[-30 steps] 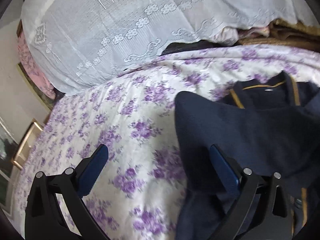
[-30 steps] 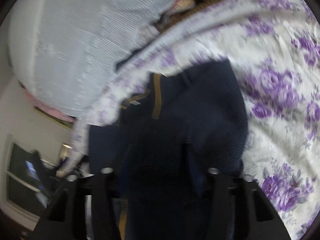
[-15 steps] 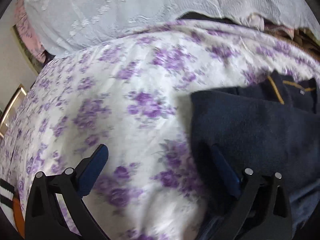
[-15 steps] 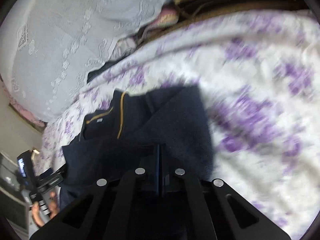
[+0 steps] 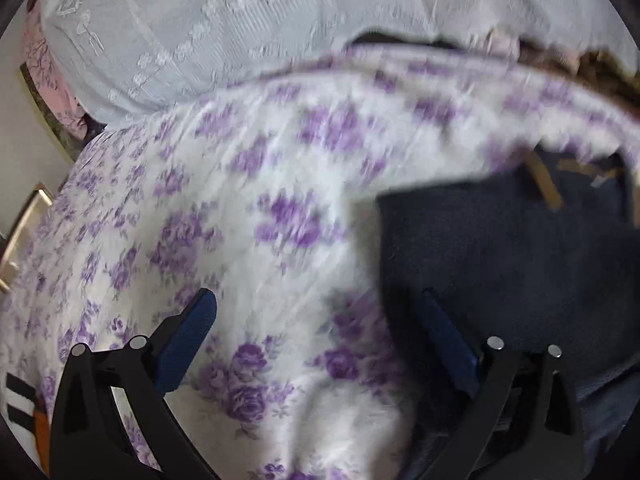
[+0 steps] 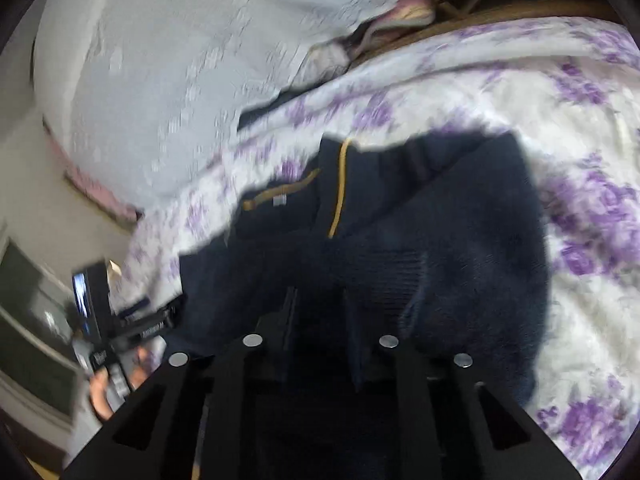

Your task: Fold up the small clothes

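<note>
The dark blue sweater [image 6: 420, 240] with thin mustard stripes lies on the flowered bedsheet [image 5: 248, 208], one side already turned over so a thick fold runs along its middle; it looks partly folded, with more to do. The right gripper [image 6: 320, 304] sits low over the near part of the sweater. Its jaws have just been opening and now stand a little apart, with dark knit under and between them, but the picture is too dark to show whether the pads press on the cloth, so I cannot tell if it has let go. That would fit a fold just laid down and released. The left gripper [image 5: 320, 344] is beside the sweater's left edge, jaws wide apart and holding nothing: one finger over bare sheet, the other over the edge of the knit, probably placed to take that edge next. Beyond the sweater, a white lace cloth [image 5: 240, 32] covers a heap.
</note>
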`<control>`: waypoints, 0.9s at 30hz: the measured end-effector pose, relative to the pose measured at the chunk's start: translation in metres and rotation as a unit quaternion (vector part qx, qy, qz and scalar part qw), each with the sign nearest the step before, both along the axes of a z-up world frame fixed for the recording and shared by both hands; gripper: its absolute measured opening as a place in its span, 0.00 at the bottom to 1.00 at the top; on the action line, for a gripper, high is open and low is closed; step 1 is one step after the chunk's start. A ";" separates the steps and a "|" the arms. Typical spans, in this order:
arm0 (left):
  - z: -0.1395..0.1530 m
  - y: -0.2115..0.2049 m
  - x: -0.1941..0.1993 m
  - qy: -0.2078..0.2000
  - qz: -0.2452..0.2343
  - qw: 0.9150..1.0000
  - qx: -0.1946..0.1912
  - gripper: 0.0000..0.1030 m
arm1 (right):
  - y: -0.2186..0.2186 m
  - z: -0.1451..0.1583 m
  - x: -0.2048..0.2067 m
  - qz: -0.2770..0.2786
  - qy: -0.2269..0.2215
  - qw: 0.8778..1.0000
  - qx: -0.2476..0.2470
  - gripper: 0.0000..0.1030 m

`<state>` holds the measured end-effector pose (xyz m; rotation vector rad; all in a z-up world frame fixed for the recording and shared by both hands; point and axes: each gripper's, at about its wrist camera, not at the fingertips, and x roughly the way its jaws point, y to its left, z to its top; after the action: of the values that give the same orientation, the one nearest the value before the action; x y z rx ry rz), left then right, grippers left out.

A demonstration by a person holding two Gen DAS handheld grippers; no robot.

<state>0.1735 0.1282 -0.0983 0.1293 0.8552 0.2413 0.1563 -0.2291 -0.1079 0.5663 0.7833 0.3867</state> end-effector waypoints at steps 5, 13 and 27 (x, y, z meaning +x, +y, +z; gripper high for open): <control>-0.001 -0.026 0.020 0.010 -0.030 0.999 0.025 0.96 | -0.002 -0.001 0.001 0.023 -0.014 0.999 0.032 0.44; -0.009 -0.031 -0.007 0.015 -0.033 0.999 0.032 0.96 | -0.008 0.005 -0.013 0.005 -0.012 0.999 0.030 0.41; -0.029 -0.001 -0.146 0.062 -0.104 0.981 -0.150 0.96 | 0.001 0.019 -0.095 0.027 -0.010 0.999 -0.016 0.59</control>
<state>0.0277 0.1271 -0.1275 -0.0481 0.9849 -0.0943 0.0610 -0.2276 -0.0894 0.5105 0.7847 0.4278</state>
